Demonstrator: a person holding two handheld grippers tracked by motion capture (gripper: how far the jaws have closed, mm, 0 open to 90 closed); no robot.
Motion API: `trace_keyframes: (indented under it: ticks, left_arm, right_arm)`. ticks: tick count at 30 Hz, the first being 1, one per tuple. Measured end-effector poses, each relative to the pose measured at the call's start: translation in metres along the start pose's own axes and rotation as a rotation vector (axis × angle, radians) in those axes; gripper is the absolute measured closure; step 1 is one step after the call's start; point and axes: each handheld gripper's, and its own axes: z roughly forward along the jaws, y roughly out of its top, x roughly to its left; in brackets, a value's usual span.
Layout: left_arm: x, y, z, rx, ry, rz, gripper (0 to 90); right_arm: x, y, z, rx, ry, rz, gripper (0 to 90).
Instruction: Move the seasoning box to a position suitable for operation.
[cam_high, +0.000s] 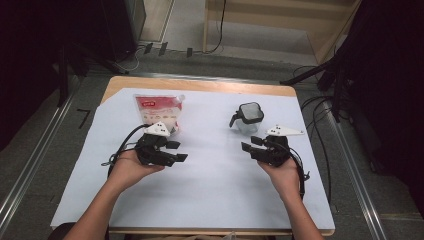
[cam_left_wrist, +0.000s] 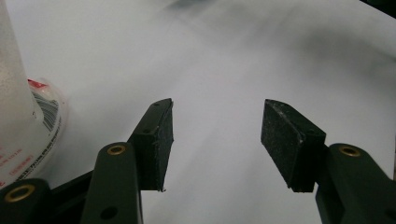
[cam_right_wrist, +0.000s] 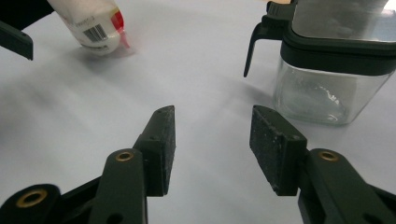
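A red-and-white pouch (cam_high: 157, 112) lies flat at the back left of the white sheet. A clear square jar (cam_high: 248, 117) with a black lid and handle stands at the back right. My left gripper (cam_high: 178, 151) hovers just in front of the pouch, pointing right, open and empty. My right gripper (cam_high: 250, 143) sits in front of the jar, pointing left, open with nothing between its pads. In the left gripper view the gripper (cam_left_wrist: 218, 105) faces bare sheet, with the pouch (cam_left_wrist: 28, 126) at the left edge. In the right gripper view the gripper (cam_right_wrist: 213, 112) has the jar (cam_right_wrist: 327, 70) ahead on its right and the pouch (cam_right_wrist: 93, 21) far ahead.
The white sheet (cam_high: 215, 185) covers most of a wooden table (cam_high: 200, 84). Cables trail from both grippers along the table's sides. Black stands and dark curtains flank the table, and a wooden frame stands on the floor behind it.
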Motion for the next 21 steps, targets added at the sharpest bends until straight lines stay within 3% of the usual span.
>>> trace_keyframes:
  ticks: [4,21]
  left_arm:
    - [0.0011,-0.0001,0.0004,0.017,0.0,-0.006,42.5]
    - [0.0034,0.0013,-0.0075,0.012,-0.016,-0.013,39.0]
  right_arm:
    - [-0.0005,-0.0008,-0.0009,-0.004,-0.004,-0.018,45.9]
    - [0.001,0.0004,0.0005,0.006,-0.009,-0.031,42.3]
